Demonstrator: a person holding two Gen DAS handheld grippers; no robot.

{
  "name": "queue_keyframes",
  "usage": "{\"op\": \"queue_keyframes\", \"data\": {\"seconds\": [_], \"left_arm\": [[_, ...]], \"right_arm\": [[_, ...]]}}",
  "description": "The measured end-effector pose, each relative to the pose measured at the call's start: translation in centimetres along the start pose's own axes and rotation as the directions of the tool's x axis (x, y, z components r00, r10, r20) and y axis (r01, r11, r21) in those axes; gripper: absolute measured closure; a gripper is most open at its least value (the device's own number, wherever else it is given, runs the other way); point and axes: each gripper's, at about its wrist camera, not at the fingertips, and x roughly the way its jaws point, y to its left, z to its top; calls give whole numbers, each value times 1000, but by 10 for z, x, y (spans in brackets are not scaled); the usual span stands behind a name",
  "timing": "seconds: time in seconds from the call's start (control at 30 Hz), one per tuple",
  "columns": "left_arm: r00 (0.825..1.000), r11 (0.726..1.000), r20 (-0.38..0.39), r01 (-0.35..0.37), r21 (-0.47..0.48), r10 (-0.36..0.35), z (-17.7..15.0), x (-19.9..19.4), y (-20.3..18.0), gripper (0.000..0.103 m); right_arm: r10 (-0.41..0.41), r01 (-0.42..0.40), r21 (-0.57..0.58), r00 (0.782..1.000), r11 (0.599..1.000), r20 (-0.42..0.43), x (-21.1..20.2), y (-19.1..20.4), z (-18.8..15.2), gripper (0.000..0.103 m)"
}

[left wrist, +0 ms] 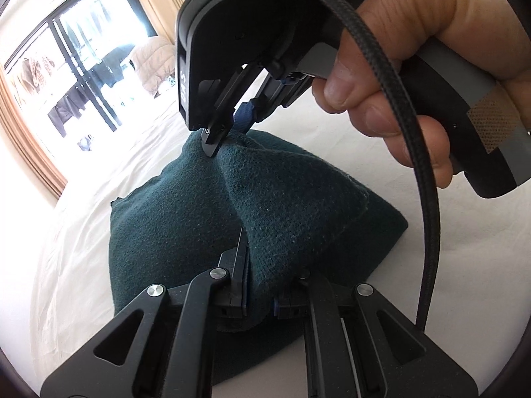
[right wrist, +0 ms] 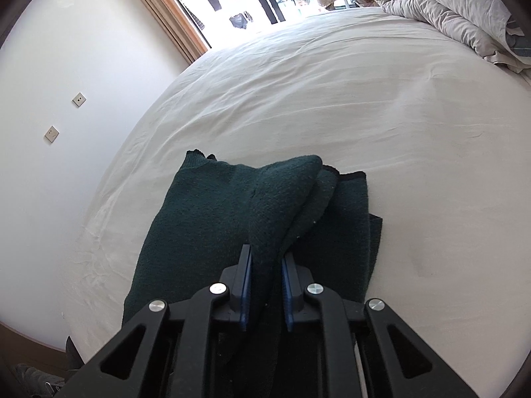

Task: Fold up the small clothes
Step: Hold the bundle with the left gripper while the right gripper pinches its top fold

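Note:
A dark green knit garment (left wrist: 186, 219) lies partly folded on a white bed sheet (left wrist: 448, 248). In the left wrist view my left gripper (left wrist: 262, 262) is shut on its near edge, and the cloth drapes over the right finger. At the far edge the right gripper (left wrist: 225, 136), held by a hand (left wrist: 398, 66), pinches a raised peak of the knit. In the right wrist view the right gripper (right wrist: 265, 255) has a lifted fold of the garment (right wrist: 205, 205) squeezed between its blue pads (right wrist: 246, 285). The rest of the garment lies flat beneath that fold.
The bed sheet (right wrist: 332, 106) stretches wide beyond the garment. A bunched duvet (right wrist: 448, 10) lies at the far right corner. A wall with sockets (right wrist: 79, 100) runs along the left, a bright window (right wrist: 249, 0) behind. A black cable (left wrist: 428, 199) hangs from the right gripper.

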Motion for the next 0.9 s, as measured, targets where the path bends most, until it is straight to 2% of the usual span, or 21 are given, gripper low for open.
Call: {"op": "queue_keyframes", "data": {"seconds": [0.37, 0.73, 0.9], "left_arm": [[1000, 998, -10, 22, 54, -22, 5, 0, -22, 95], [999, 997, -13, 32, 72, -31, 9, 0, -9, 95], [999, 997, -20, 40, 72, -39, 6, 3, -6, 94]], "right_arm": [[-6, 6, 22, 1000, 1000, 1, -1, -25, -5, 87], [2, -3, 47, 1000, 999, 21, -4, -32, -14, 87], [-12, 13, 63, 1000, 998, -17, 10, -42, -19, 87]]}}
